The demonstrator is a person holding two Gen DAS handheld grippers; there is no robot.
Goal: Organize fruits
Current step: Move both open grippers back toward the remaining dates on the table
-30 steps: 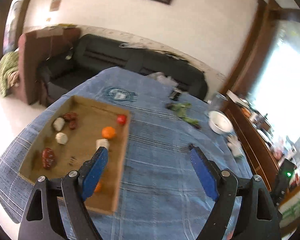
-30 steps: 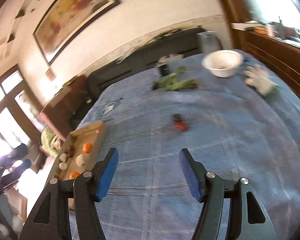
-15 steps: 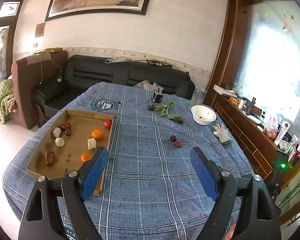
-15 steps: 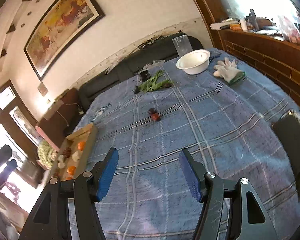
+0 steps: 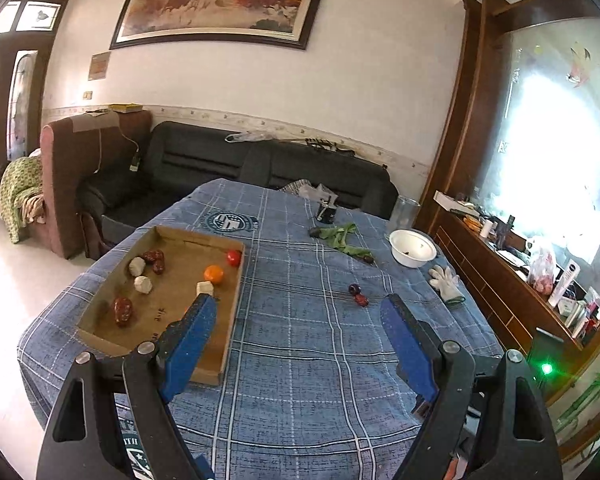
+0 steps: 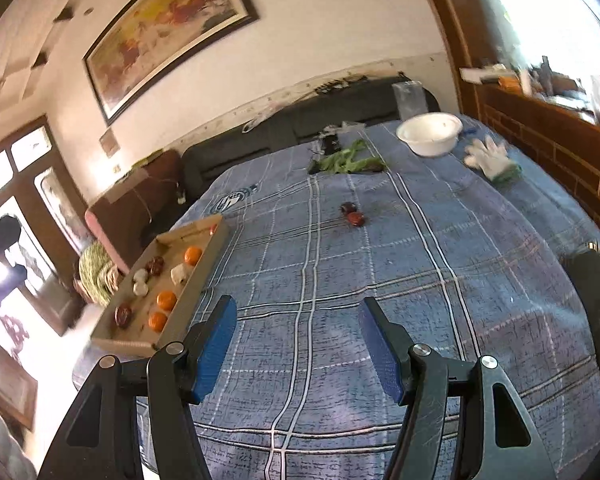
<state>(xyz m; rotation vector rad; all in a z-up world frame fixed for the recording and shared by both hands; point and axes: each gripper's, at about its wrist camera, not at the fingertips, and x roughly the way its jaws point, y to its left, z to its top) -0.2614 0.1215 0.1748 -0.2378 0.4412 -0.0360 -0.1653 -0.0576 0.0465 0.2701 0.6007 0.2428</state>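
Observation:
A shallow cardboard tray (image 5: 172, 300) lies on the left of the blue checked tablecloth (image 5: 300, 340). It holds an orange (image 5: 213, 273), a small red fruit (image 5: 233, 257), dark red dates and pale pieces. Two small dark red fruits (image 5: 358, 295) lie loose mid-table; they also show in the right wrist view (image 6: 353, 214). The tray shows in the right wrist view (image 6: 180, 312) with three oranges inside. My left gripper (image 5: 298, 316) is open and empty above the near table. My right gripper (image 6: 296, 320) is open and empty above the near edge.
A white bowl (image 5: 413, 242), green leaves (image 5: 346, 238), a white glove (image 5: 446, 280), a glass jar (image 5: 406, 210) and a small dark object (image 5: 326, 212) sit at the far side. A dark sofa (image 5: 220, 168) stands behind, a wooden cabinet (image 5: 512, 292) on the right.
Both grippers have pulled back and risen from the table; the tray and loose fruits now look farther away. Both stay open and empty.

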